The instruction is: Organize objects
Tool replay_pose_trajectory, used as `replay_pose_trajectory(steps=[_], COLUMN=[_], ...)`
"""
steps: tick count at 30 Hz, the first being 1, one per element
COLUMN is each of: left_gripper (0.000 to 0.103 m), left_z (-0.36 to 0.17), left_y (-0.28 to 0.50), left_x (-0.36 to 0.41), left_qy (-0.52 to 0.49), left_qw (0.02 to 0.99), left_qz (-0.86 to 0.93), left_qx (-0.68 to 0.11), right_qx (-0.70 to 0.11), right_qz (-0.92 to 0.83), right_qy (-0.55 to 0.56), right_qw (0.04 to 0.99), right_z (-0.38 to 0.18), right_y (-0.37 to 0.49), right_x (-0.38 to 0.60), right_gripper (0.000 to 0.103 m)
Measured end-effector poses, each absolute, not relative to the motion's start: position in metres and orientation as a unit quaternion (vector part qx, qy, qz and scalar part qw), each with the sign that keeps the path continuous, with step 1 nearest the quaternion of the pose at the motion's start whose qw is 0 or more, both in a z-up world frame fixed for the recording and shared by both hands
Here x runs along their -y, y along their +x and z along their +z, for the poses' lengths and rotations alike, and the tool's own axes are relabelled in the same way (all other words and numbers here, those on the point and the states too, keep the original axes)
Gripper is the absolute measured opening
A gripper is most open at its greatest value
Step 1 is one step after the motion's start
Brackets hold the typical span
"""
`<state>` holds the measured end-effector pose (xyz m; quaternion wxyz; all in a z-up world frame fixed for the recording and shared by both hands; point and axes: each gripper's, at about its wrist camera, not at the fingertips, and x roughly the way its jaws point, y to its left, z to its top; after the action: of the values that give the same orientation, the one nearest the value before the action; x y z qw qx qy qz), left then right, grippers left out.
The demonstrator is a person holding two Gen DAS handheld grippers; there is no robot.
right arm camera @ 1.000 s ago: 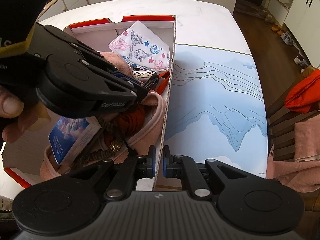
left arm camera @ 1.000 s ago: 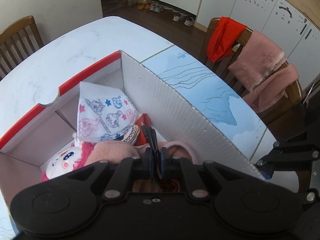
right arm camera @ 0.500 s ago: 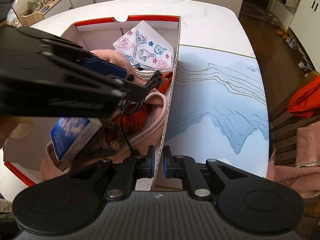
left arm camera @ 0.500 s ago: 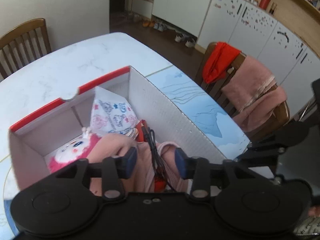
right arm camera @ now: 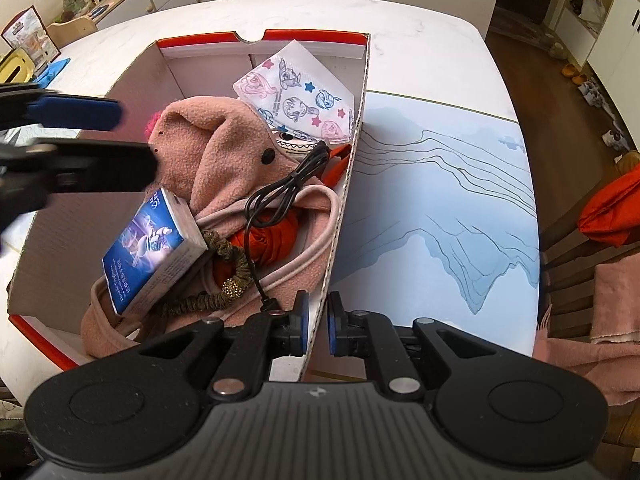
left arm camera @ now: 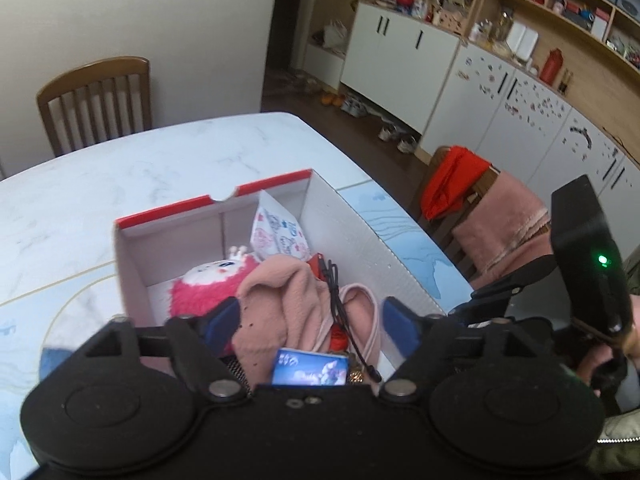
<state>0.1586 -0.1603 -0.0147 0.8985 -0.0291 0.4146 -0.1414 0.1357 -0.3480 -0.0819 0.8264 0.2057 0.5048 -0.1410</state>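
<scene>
Presently, packing step: left claw point(left arm camera: 310, 320) spread wide and empty above the box point(right arm camera: 344, 208), whose contents include a black cable point(right arm camera: 280, 196) at 12 o'clock of the right claw point(right arm camera: 315, 324), itself clamped on the box wall; next likely calls for fetching another item.

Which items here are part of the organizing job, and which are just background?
Job items: cardboard box, black cable, pink fleece hat, blue card pack, patterned tissue pack, pink plush toy, right claw clamped on the box wall, left claw open.

Background: table, blue placemat, chair with clothes, cabinets.
</scene>
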Motion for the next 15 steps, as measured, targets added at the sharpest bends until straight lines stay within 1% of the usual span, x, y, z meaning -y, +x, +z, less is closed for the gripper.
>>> replay_pose_trajectory(steps=[4, 6, 15], left_gripper=[0.094, 0.100, 0.102], left_z=[-0.009, -0.008, -0.007], left_y=[0.145, 0.141, 0.118], left_x=[0.153, 0.148, 0.133], left_qy=[-0.030, -0.035, -0.044], left_qw=[0.906, 0.909, 0.917], left_qz=[-0.117, -0.105, -0.055], left_qx=[-0.406, -0.402, -0.393], right_qx=[-0.503, -0.500, -0.463], right_qz=[-0.141, -0.142, -0.170], right_qy=[0.209, 0.213, 0.209], right_qw=[0.827, 0.827, 0.844], right_z=[-0.081, -0.079, -0.045], right_y=[0.135, 0.134, 0.121], right_x=[0.349, 0.350, 0.348], right_gripper=[0.009, 0.009, 0.009])
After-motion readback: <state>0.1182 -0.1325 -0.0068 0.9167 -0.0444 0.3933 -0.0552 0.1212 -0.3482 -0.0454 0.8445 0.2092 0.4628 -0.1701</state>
